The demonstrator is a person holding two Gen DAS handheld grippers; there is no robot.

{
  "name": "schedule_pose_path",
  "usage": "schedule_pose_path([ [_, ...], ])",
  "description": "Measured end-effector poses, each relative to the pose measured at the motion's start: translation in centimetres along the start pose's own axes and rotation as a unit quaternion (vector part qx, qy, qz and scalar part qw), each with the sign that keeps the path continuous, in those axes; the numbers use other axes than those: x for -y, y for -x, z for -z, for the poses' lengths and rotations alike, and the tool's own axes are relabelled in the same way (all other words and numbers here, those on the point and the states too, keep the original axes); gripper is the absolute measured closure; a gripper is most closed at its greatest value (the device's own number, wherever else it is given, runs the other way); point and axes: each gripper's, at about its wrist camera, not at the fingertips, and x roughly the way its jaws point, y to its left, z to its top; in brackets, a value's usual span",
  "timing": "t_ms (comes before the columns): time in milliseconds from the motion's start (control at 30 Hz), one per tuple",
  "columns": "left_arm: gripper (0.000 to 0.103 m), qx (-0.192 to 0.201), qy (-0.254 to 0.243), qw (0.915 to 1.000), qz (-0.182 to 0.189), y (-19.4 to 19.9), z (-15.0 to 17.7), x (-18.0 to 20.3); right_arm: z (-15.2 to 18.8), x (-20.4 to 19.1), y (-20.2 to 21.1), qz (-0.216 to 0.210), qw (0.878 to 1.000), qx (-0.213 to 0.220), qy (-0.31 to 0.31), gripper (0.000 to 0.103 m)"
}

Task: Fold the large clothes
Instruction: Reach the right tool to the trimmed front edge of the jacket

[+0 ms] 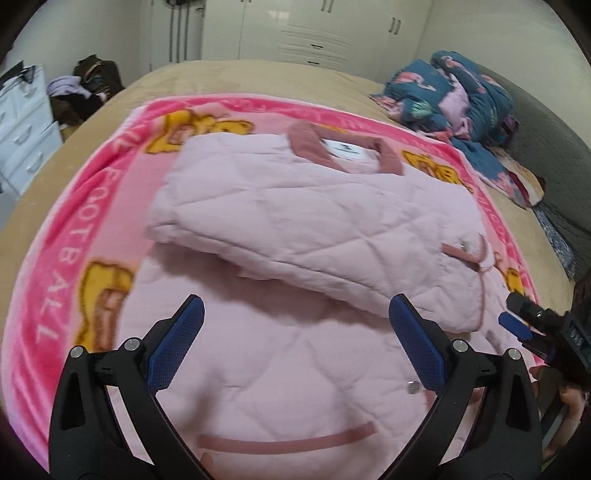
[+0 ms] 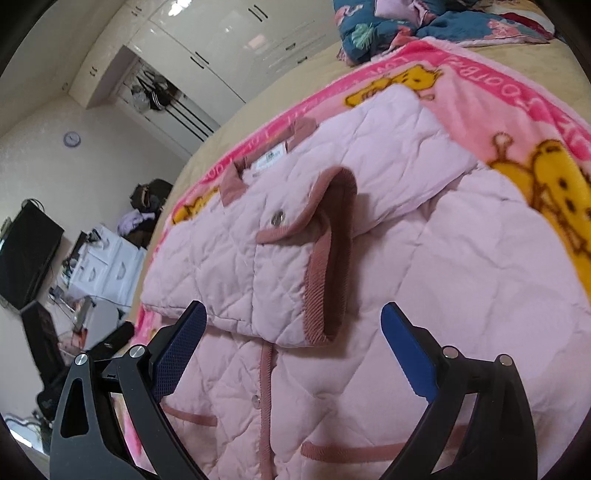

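A pale pink quilted jacket (image 1: 295, 206) with dusty-rose trim lies flat on a pink cartoon blanket (image 1: 62, 266), collar (image 1: 308, 146) at the far end. A sleeve is folded across its body, and the corduroy cuff (image 2: 332, 251) rests on the front in the right wrist view. My left gripper (image 1: 295, 306) hovers open over the jacket's lower half, nothing between its blue pads. My right gripper (image 2: 295, 314) is open too, above the jacket (image 2: 406, 295) just short of the cuff, holding nothing. It also shows at the right edge of the left wrist view, right gripper (image 1: 517, 325).
The blanket covers a tan bed (image 1: 240, 77). A heap of blue floral bedding (image 1: 454, 96) sits at the far right by a grey headboard (image 1: 546, 166). White drawers (image 1: 22, 129), dark bags (image 1: 96, 81) and a wardrobe (image 1: 314, 29) stand beyond the bed.
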Motion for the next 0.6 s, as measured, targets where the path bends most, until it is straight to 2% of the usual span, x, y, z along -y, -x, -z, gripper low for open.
schedule_pose_path([
  [300, 0.009, 0.012, 0.033, 0.9993, -0.011, 0.7, 0.1, -3.5, 0.2, -0.8, -3.6, 0.007, 1.000, -0.010, 0.005, 0.009],
  [367, 0.009, 0.011, 0.042, 0.9990, -0.009, 0.6, 0.2, -4.1, 0.1, -0.6, -4.3, 0.004, 1.000, -0.010, -0.003, 0.013],
  [467, 0.009, 0.011, 0.052, 0.9986, -0.007, 0.6, 0.2, -4.8, 0.1, -0.6, -5.6, 0.024, 1.000, -0.015, 0.001, 0.032],
  [533, 0.009, 0.013, 0.062, 0.9980, -0.006, 0.7, 0.2, -5.4, 0.4, -0.7, -6.2, 0.044, 0.998, -0.019, 0.030, 0.050],
  [567, 0.009, 0.014, 0.066, 0.9977, -0.005, 0.7, 0.2, -5.6, 0.5, -0.7, -6.3, 0.042, 0.998, -0.019, 0.037, 0.054],
  [600, 0.009, 0.014, 0.070, 0.9974, -0.004, 0.7, 0.2, -5.9, 0.6, -0.7, -6.4, 0.035, 0.998, -0.020, 0.037, 0.063],
])
